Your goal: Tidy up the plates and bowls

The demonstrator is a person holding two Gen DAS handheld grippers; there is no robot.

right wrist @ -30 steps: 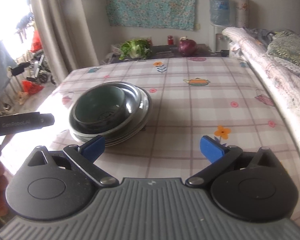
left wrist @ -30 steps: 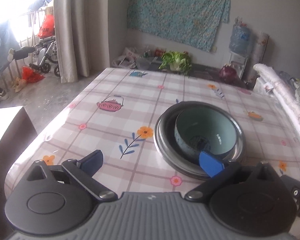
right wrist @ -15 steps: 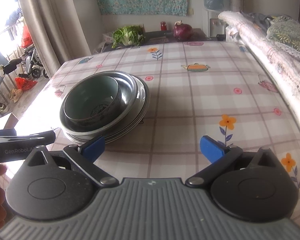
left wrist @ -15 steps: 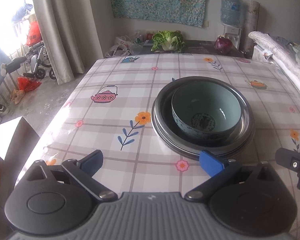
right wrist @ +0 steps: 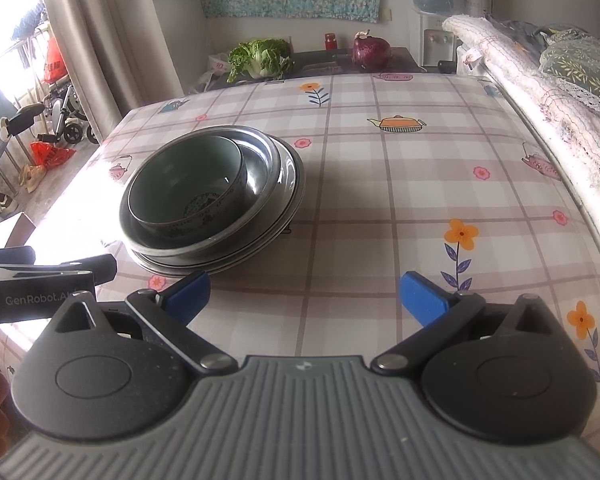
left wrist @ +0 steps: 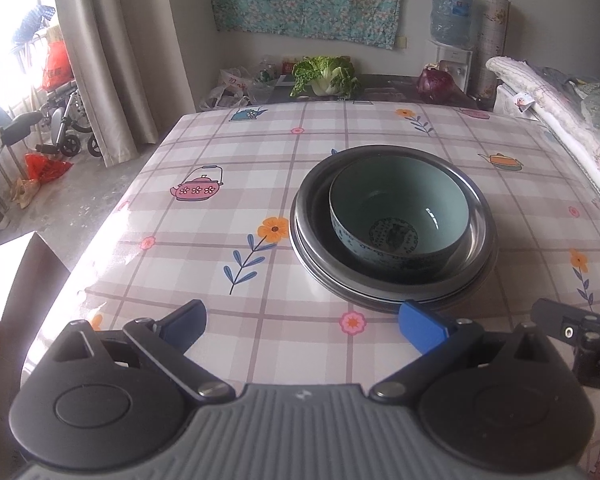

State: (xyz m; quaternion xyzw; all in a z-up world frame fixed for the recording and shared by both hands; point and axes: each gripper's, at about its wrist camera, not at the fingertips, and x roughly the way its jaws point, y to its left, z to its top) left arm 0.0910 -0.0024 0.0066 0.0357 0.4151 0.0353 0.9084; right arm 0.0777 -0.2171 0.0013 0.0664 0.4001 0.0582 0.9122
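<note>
A pale green ceramic bowl [left wrist: 400, 216] sits inside a steel bowl [left wrist: 320, 208], which rests on stacked plates [left wrist: 380, 300] on the checked tablecloth. The same stack shows in the right wrist view: green bowl [right wrist: 187, 188], steel bowl [right wrist: 259, 168], plates [right wrist: 291, 184]. My left gripper [left wrist: 304, 326] is open and empty, low over the table in front of the stack. My right gripper [right wrist: 304, 294] is open and empty, near the front edge, to the right of the stack.
The table [left wrist: 219, 160] has a patterned cloth. A cabbage [left wrist: 326, 76] and a purple onion [left wrist: 436, 84] lie on a dark cabinet behind it. Folded bedding [right wrist: 540, 80] runs along the right edge. Curtain [left wrist: 111, 60] and wheelchair [left wrist: 63, 120] stand at left.
Both grippers have drawn back and risen a little from the stack; the left view has swung to face the table squarely. The stack has not moved. Both stay open.
</note>
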